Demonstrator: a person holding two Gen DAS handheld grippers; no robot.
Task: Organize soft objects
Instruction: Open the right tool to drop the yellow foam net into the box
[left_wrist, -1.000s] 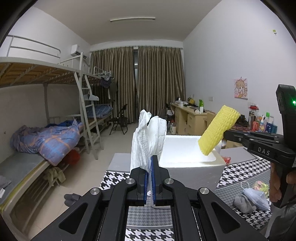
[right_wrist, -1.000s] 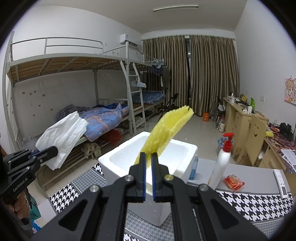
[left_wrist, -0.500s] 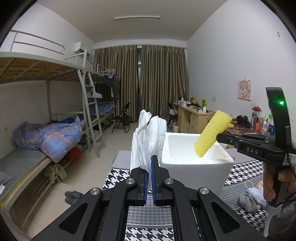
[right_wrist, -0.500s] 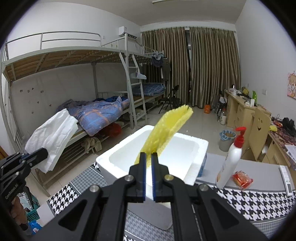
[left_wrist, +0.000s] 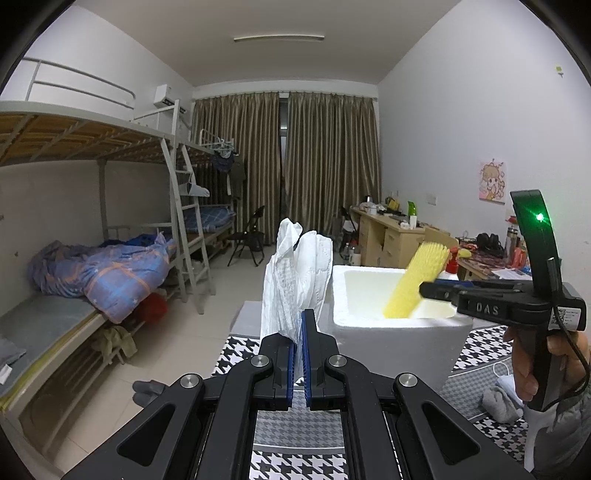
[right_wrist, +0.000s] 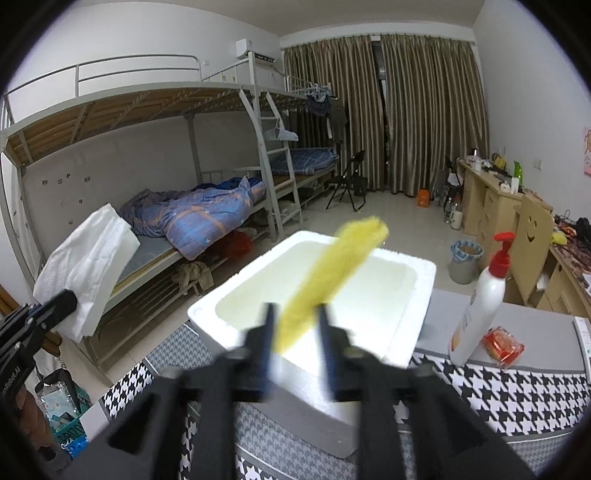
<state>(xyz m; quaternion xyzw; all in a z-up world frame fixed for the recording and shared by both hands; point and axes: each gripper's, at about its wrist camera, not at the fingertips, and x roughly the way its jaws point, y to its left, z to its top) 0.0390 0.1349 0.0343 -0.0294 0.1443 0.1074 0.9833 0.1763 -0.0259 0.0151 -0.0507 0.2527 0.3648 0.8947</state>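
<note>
My left gripper (left_wrist: 298, 325) is shut on a white cloth (left_wrist: 295, 273) that stands up from its fingers, left of the white foam box (left_wrist: 373, 325). The cloth also shows in the right wrist view (right_wrist: 88, 266). My right gripper (right_wrist: 295, 317) is over the foam box (right_wrist: 406, 343), blurred, with its jaws apart. A yellow foam net (right_wrist: 332, 273) lies between them, over the box opening. In the left wrist view the yellow net (left_wrist: 413, 284) stands tilted inside the box at the right gripper's tips (left_wrist: 424, 290).
The box sits on a houndstooth cloth table (right_wrist: 517, 391). A white pump bottle (right_wrist: 480, 306) and a red packet (right_wrist: 504, 343) stand right of the box. Grey socks and a mask (left_wrist: 502, 398) lie on the table. A bunk bed (left_wrist: 92, 280) is at the left.
My right gripper has moved down over the box and its jaws have opened, letting the yellow net loose. My left gripper still holds the white cloth.
</note>
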